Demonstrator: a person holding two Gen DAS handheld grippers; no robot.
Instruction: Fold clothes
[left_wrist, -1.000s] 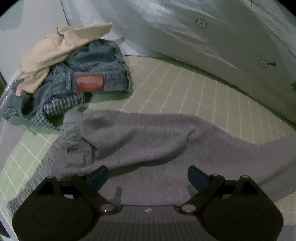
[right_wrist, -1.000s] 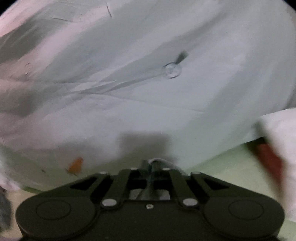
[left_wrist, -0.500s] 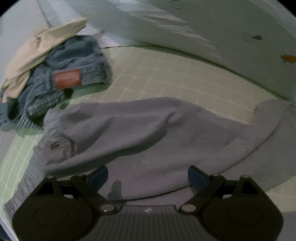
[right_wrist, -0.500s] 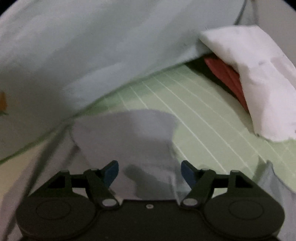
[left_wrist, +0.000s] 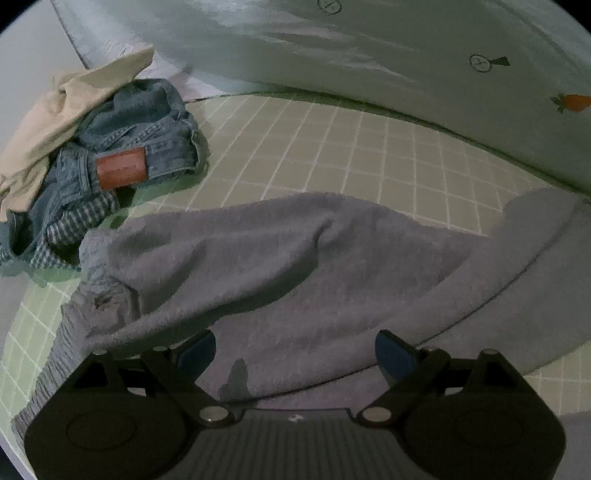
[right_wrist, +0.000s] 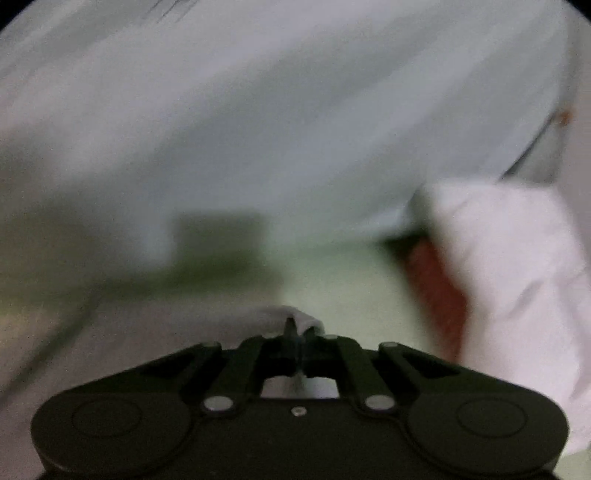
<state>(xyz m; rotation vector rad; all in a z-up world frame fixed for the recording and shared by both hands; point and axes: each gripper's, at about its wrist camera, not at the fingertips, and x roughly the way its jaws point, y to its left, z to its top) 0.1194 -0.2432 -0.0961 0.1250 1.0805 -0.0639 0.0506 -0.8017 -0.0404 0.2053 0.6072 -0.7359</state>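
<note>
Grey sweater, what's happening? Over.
Left tongs open over grey sweater. Right tongs just snapped shut on pale cloth. Clothes pile beside, clear.

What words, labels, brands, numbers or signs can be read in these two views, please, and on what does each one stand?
Nothing can be read as text.
Brown leather patch on the denim jeans: stamped lettering, too small and blurred to read.
Pale sheet at the back: printed circled marks and an orange carrot picture, no letters.
Right wrist view: too blurred to show any text.

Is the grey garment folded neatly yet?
No. The grey garment lies rumpled on the grid mat, one layer loosely flopped over another.
</note>
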